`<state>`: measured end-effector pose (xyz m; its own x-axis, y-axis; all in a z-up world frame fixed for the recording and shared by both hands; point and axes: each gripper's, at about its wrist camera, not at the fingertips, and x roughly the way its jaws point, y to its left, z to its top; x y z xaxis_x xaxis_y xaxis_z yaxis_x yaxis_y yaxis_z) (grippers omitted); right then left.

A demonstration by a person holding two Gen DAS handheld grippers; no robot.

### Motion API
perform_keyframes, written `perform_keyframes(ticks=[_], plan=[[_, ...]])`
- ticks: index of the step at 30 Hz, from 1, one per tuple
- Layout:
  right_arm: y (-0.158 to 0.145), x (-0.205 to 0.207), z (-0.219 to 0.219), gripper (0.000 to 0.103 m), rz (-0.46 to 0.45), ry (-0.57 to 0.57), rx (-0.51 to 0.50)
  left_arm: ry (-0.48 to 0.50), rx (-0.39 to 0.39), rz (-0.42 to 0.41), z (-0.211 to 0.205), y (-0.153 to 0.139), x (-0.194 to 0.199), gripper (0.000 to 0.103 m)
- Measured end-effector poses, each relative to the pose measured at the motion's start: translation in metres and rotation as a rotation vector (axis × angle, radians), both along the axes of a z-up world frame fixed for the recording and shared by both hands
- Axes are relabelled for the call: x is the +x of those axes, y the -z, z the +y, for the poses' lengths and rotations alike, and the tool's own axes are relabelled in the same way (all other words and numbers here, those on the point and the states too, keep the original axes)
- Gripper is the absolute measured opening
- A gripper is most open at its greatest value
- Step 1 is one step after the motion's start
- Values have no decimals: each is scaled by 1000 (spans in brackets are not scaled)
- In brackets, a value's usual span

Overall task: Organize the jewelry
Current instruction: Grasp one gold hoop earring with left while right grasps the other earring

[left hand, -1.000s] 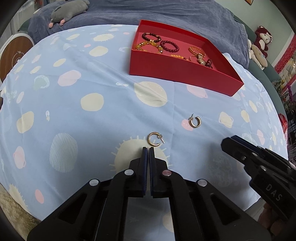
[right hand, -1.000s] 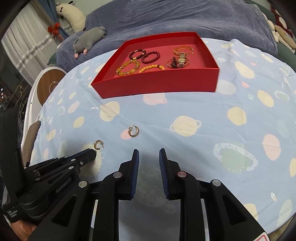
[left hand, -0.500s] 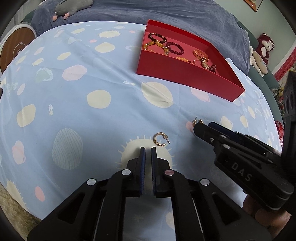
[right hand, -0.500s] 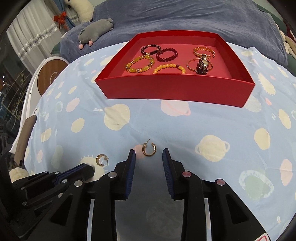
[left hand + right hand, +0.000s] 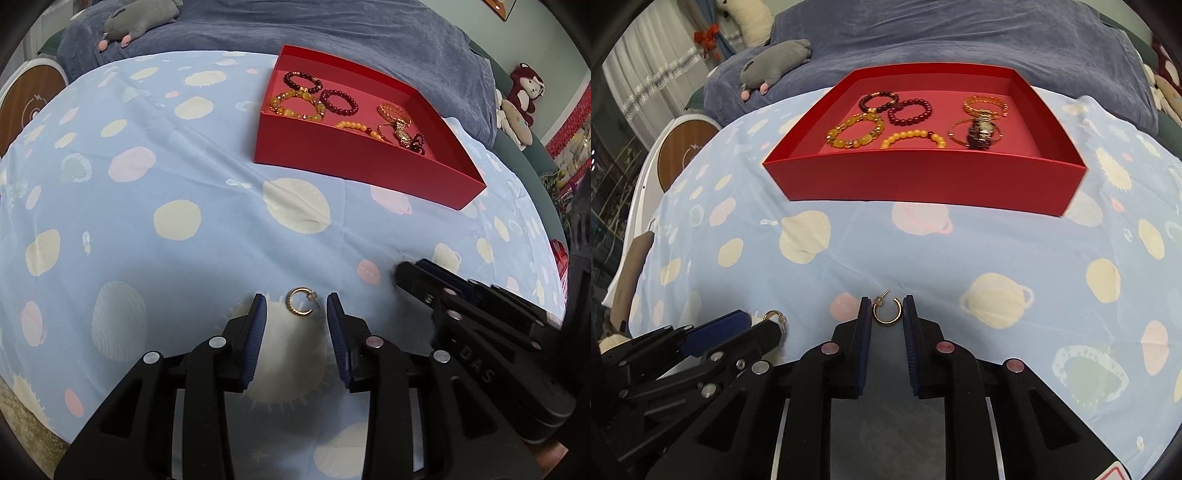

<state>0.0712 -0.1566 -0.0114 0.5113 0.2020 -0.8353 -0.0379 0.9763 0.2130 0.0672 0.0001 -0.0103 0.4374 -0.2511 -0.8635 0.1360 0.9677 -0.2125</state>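
Observation:
Two gold hoop earrings lie on the blue planet-print cloth. In the left wrist view one earring (image 5: 300, 301) lies between the tips of my open left gripper (image 5: 296, 306). In the right wrist view the other earring (image 5: 886, 312) lies between the tips of my open right gripper (image 5: 885, 308); neither is gripped. The left gripper (image 5: 753, 326) and its earring (image 5: 774, 316) show at the lower left there. The right gripper (image 5: 417, 273) shows in the left wrist view and hides its earring. A red tray (image 5: 923, 177) with several bead bracelets (image 5: 855, 134) sits beyond.
The red tray (image 5: 365, 170) stands on the far side of the cloth-covered table (image 5: 147, 221). A dark blue blanket with a grey plush toy (image 5: 775, 64) lies behind. A round wooden stool (image 5: 685, 153) stands at the left. Plush toys (image 5: 521, 96) sit at the right.
Both grippers moved forward and down over the earrings. The left gripper opened from nearly shut and now straddles its earring; the right gripper now straddles the other one.

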Motion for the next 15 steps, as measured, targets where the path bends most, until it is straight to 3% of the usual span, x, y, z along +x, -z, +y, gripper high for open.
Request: perform_keyframes(ticks=[3, 8, 15], plan=[[-1, -6, -8, 16, 0, 22, 14, 7, 9, -9, -5, 0, 1, 31], [-2, -12, -14, 16, 0, 43, 24, 19, 25, -18, -11, 2, 1, 15], [-5, -18, -19, 16, -7, 60, 41, 21, 10, -13, -9, 1, -2, 14]])
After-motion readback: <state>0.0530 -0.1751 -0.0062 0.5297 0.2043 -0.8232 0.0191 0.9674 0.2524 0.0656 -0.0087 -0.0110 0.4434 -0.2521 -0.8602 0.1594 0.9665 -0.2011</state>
